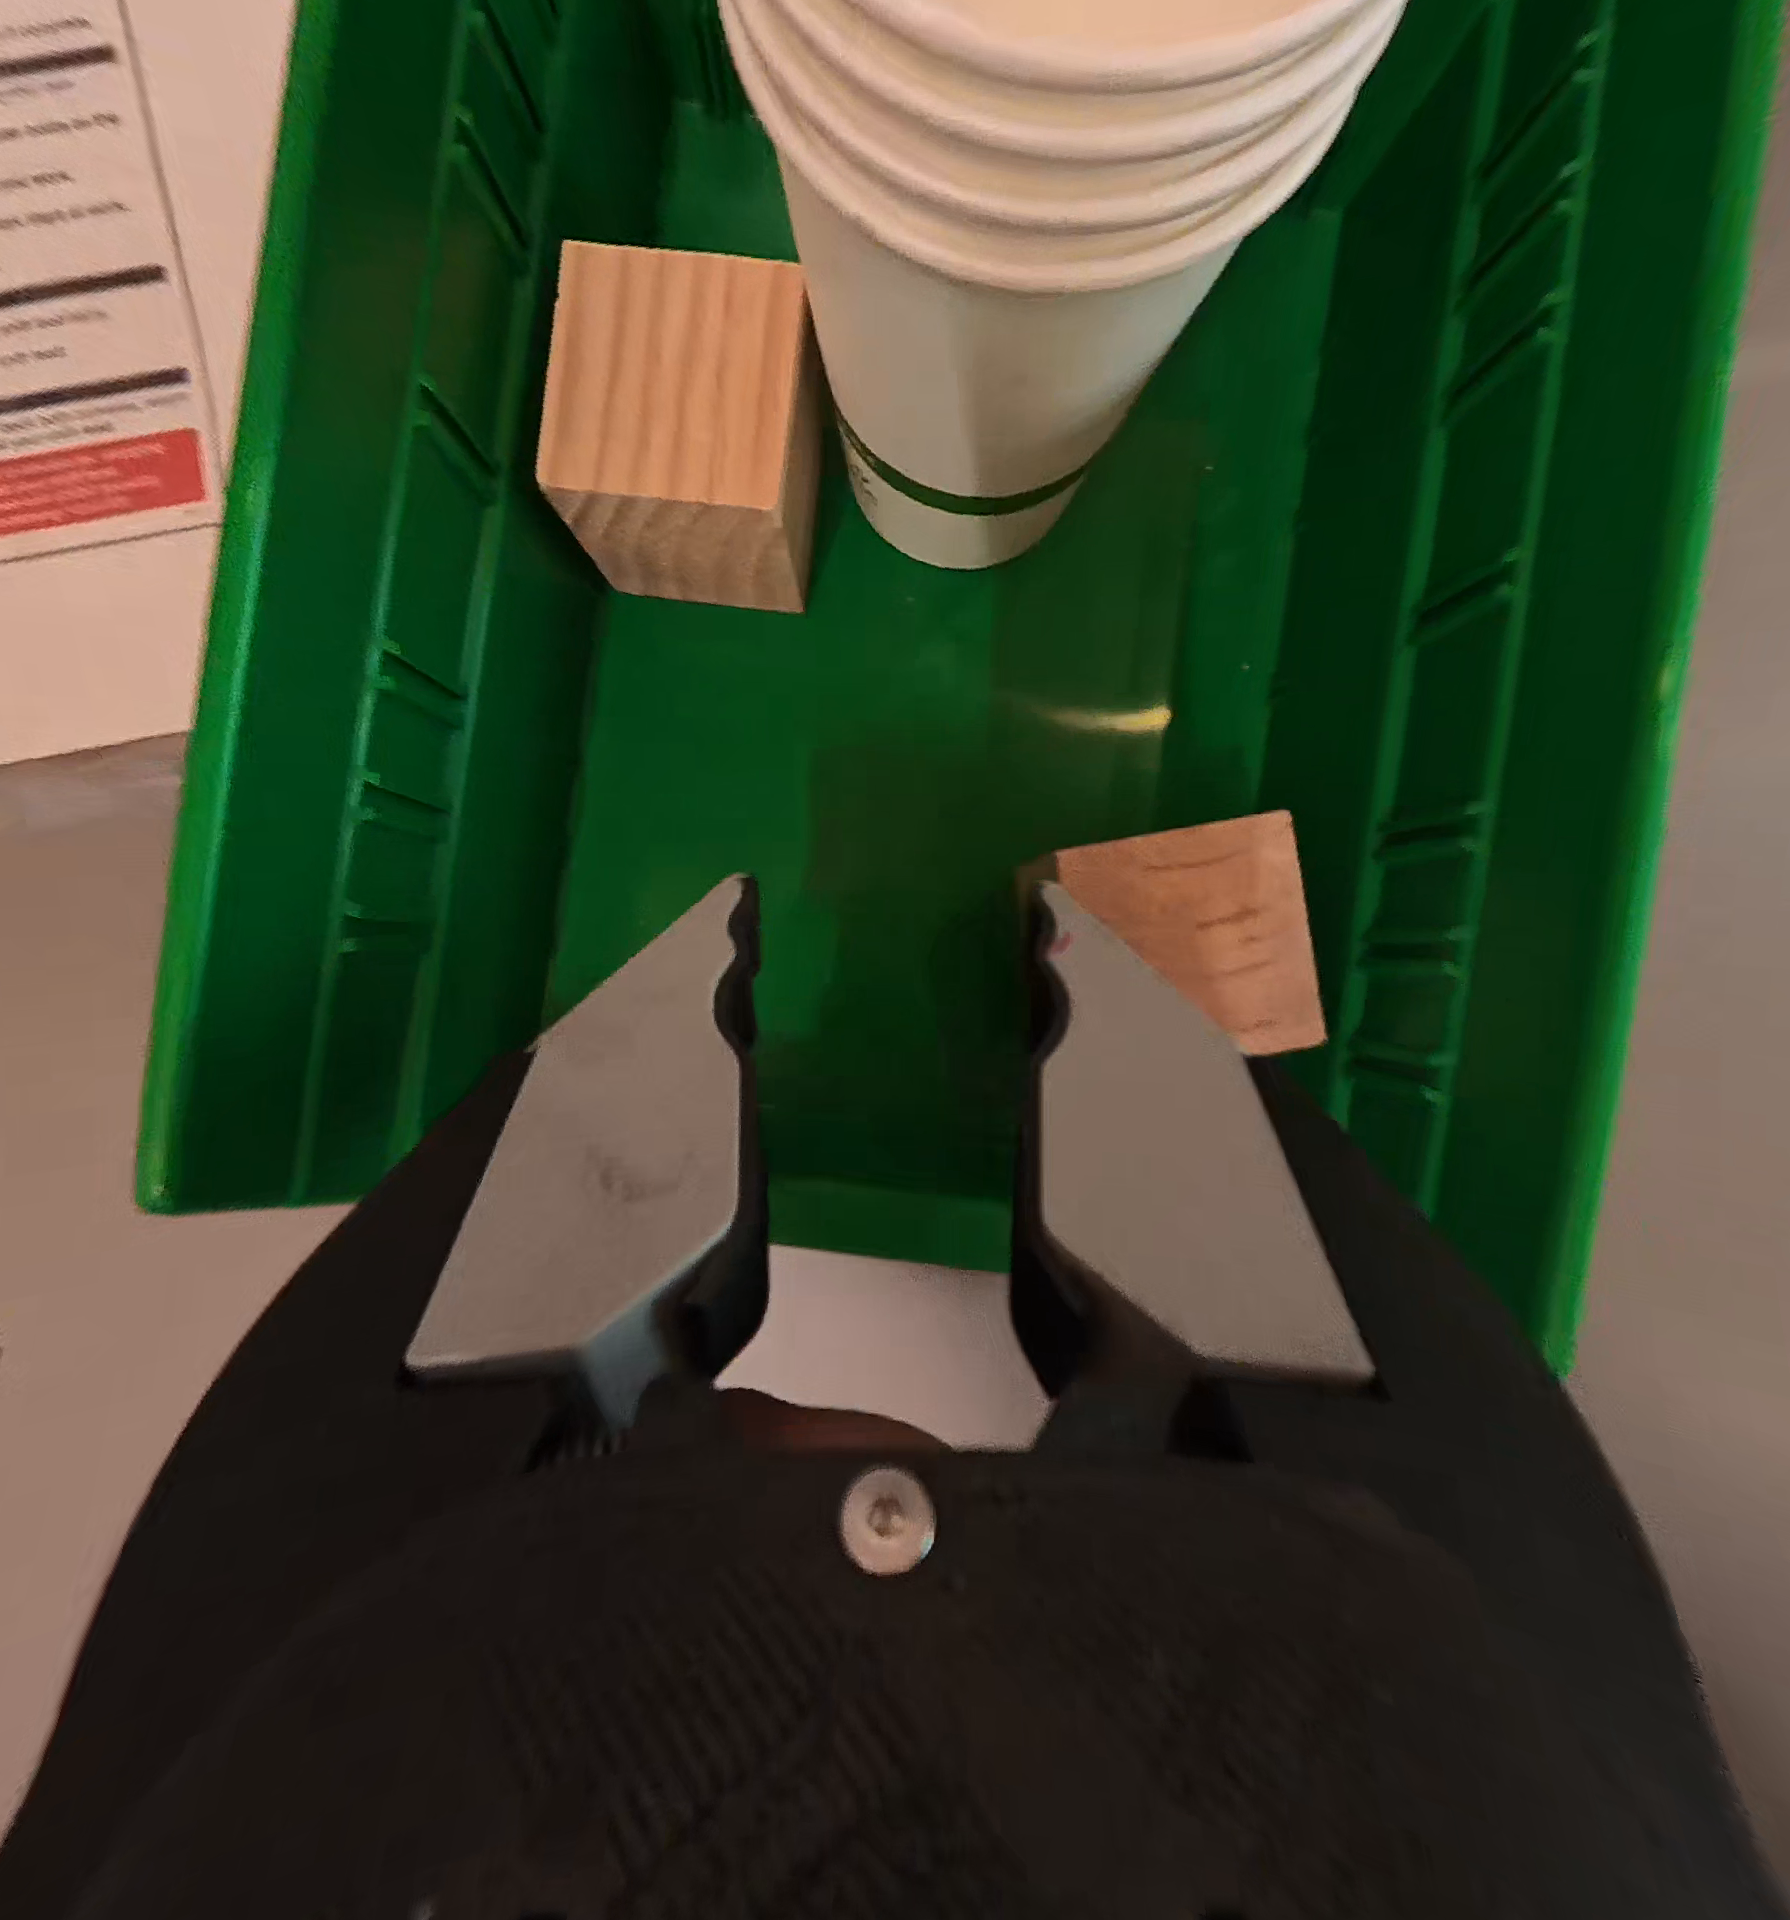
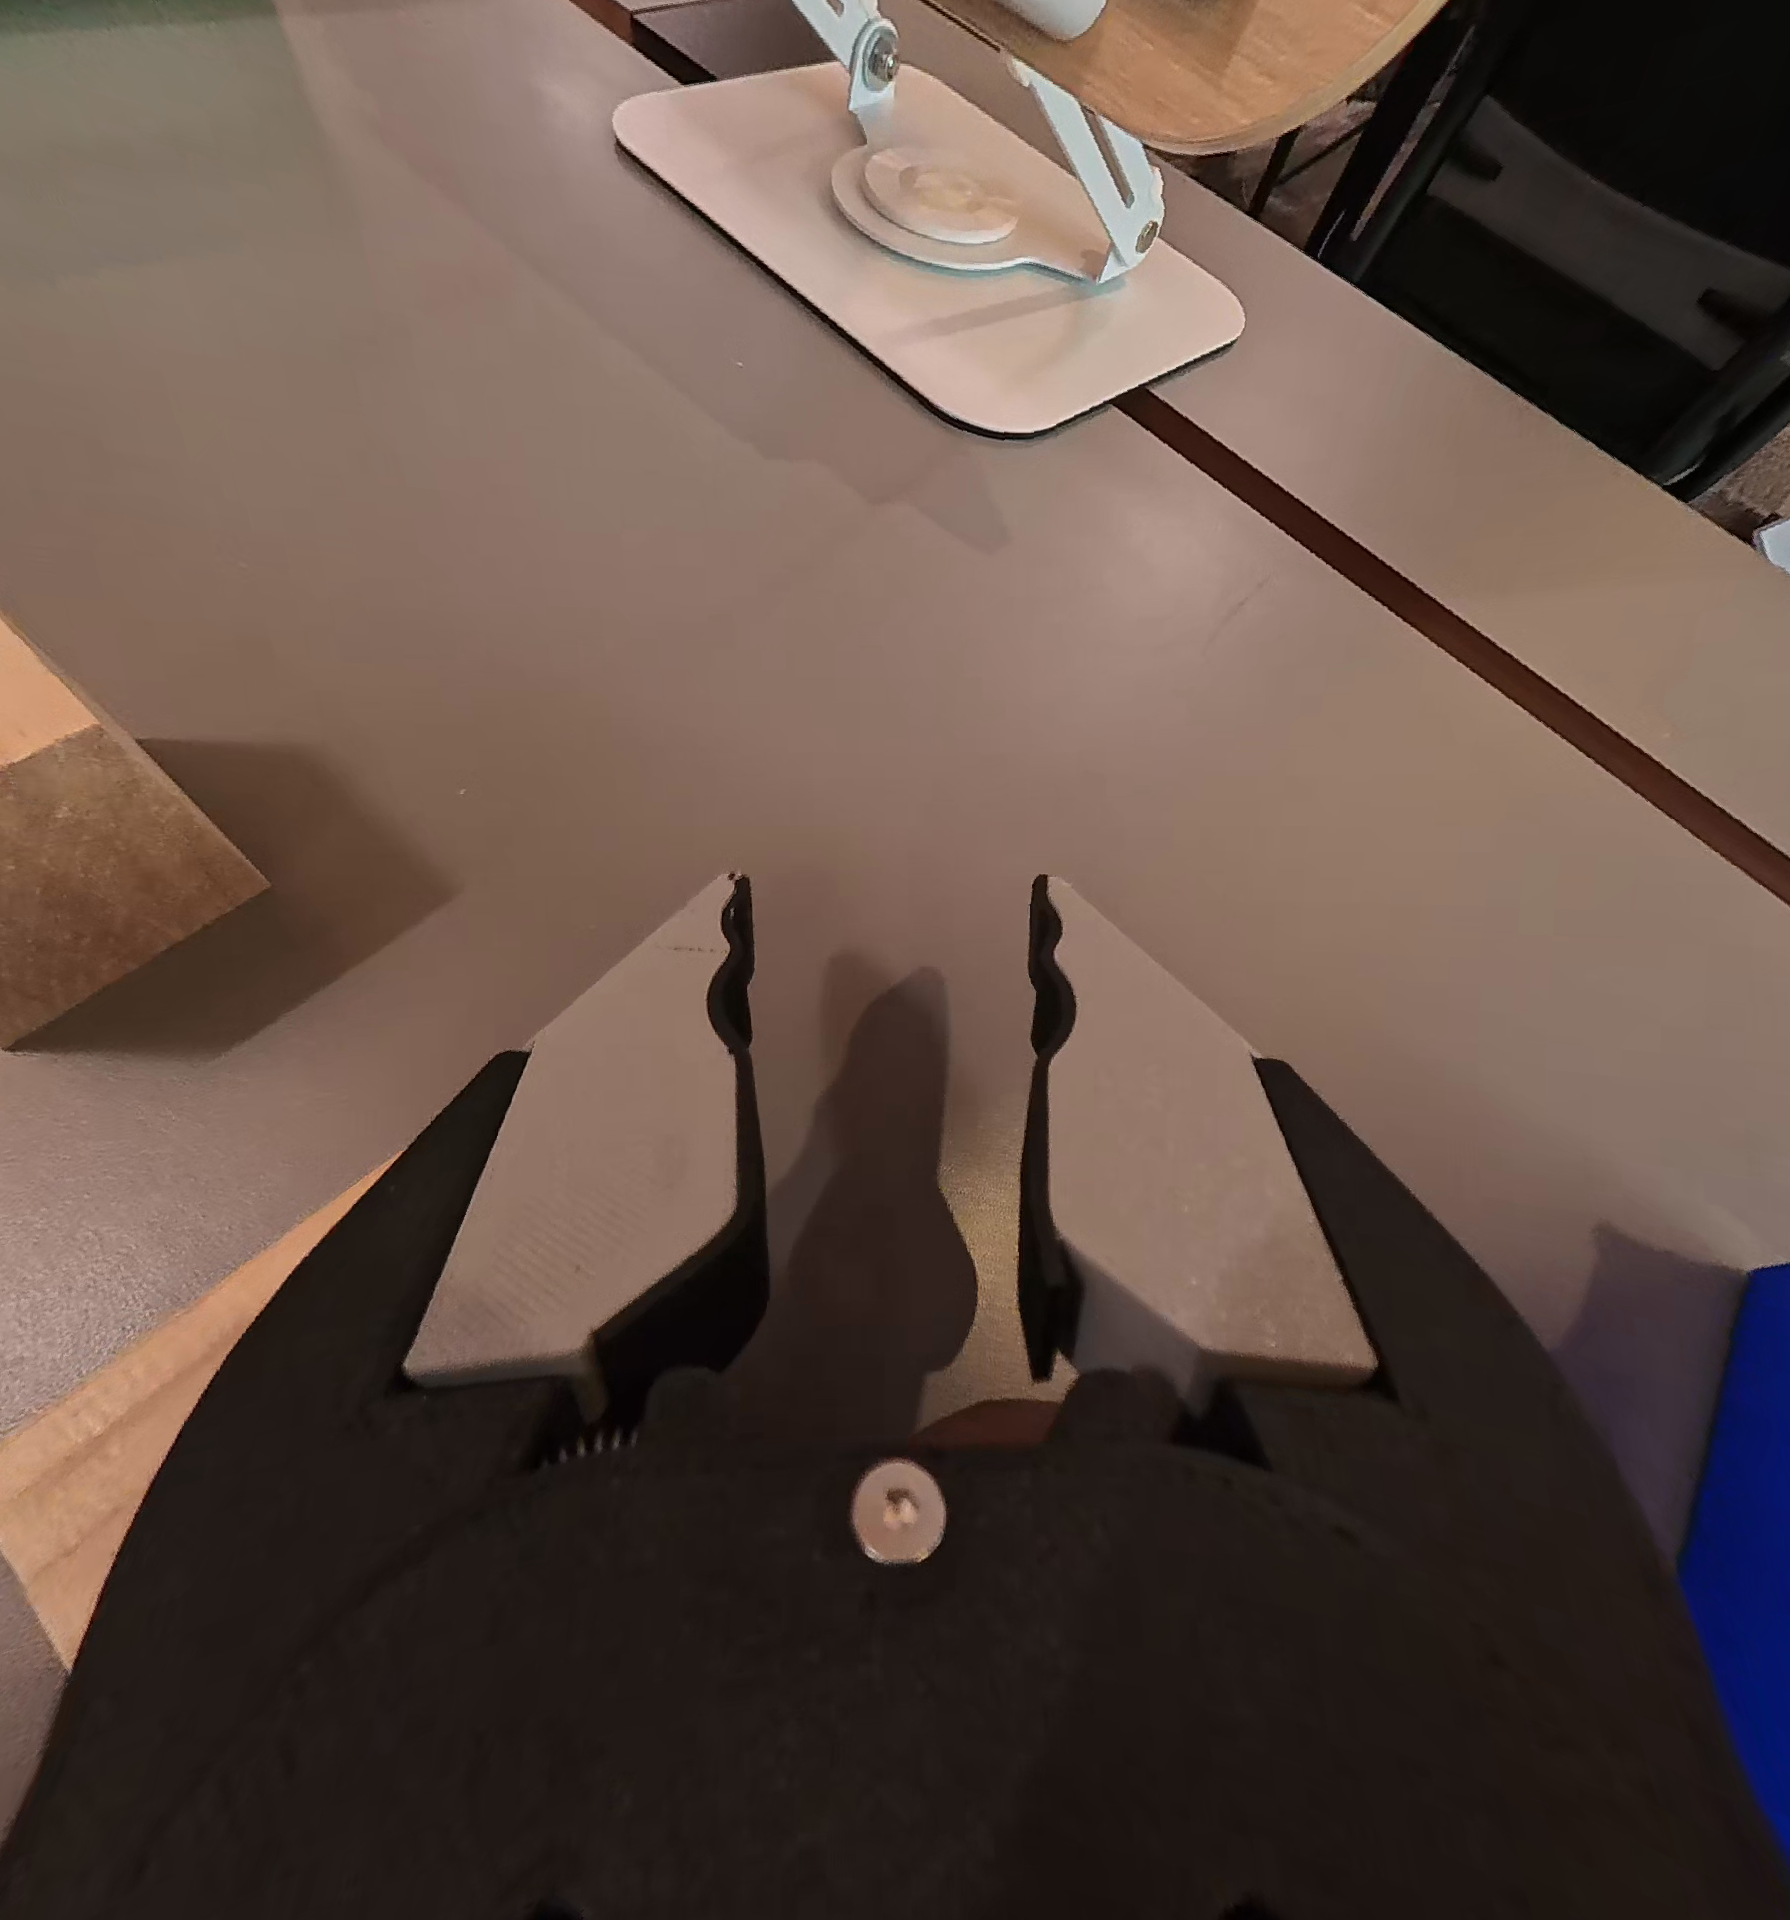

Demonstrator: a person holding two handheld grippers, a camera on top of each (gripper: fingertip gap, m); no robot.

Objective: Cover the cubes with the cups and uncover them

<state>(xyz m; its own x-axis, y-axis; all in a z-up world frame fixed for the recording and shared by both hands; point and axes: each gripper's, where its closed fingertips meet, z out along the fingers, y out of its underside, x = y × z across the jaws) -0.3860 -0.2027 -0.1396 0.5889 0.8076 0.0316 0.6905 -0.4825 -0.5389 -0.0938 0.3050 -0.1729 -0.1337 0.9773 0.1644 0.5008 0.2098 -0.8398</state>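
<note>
Left tool (image 1: 891, 904) spread, nothing pinched, over a green tray (image 1: 434, 727), stacked cups (image 1: 984, 343) ahead; right tool (image 2: 891, 904) spread above the desk (image 2: 558, 520).

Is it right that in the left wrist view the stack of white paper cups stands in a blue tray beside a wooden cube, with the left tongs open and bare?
Not quite: the tray is green, not blue, as the left wrist view shows. The stack of cups does stand in it beside a wooden cube, and the left tongs are open and bare.
</note>
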